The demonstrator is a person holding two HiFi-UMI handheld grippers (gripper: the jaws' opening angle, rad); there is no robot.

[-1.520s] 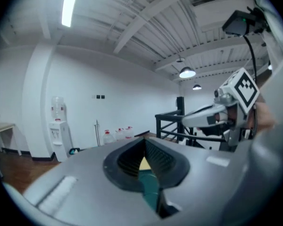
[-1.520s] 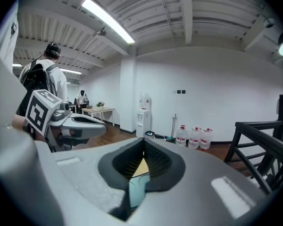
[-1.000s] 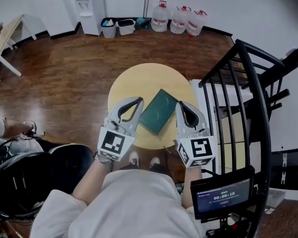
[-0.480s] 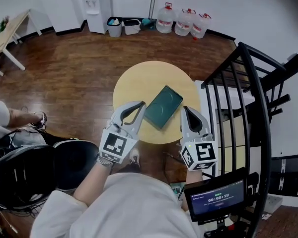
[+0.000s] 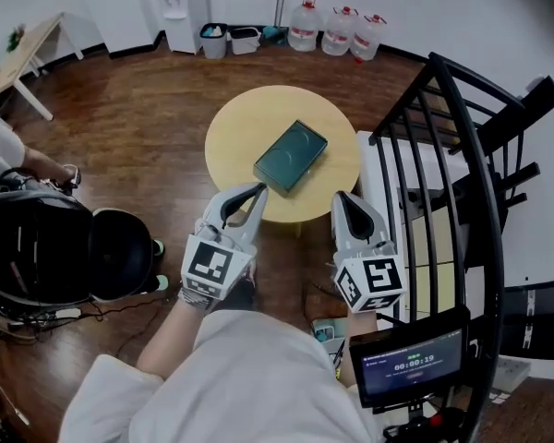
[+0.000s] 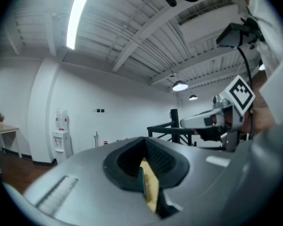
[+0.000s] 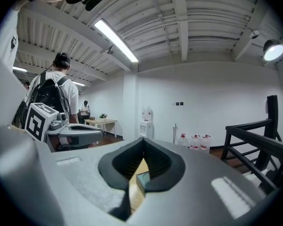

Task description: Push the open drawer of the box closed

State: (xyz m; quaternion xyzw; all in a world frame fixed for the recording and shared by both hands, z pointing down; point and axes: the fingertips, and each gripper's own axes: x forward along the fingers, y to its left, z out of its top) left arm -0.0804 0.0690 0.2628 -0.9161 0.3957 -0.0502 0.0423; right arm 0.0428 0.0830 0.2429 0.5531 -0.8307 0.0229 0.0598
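Box [image 5: 290, 158]: dark green, lying flat near the middle of the round yellow table [image 5: 245, 123]; from above you cannot tell whether its drawer stands out. Your left gripper [image 5: 258, 189] hangs over the table's near part, just near-left of the box and apart from it, jaws clenched on nothing. Your right gripper [image 5: 340, 197], at the table's near right edge, is likewise closed and empty. Three water bottles [image 5: 337, 33] stand by the far wall.
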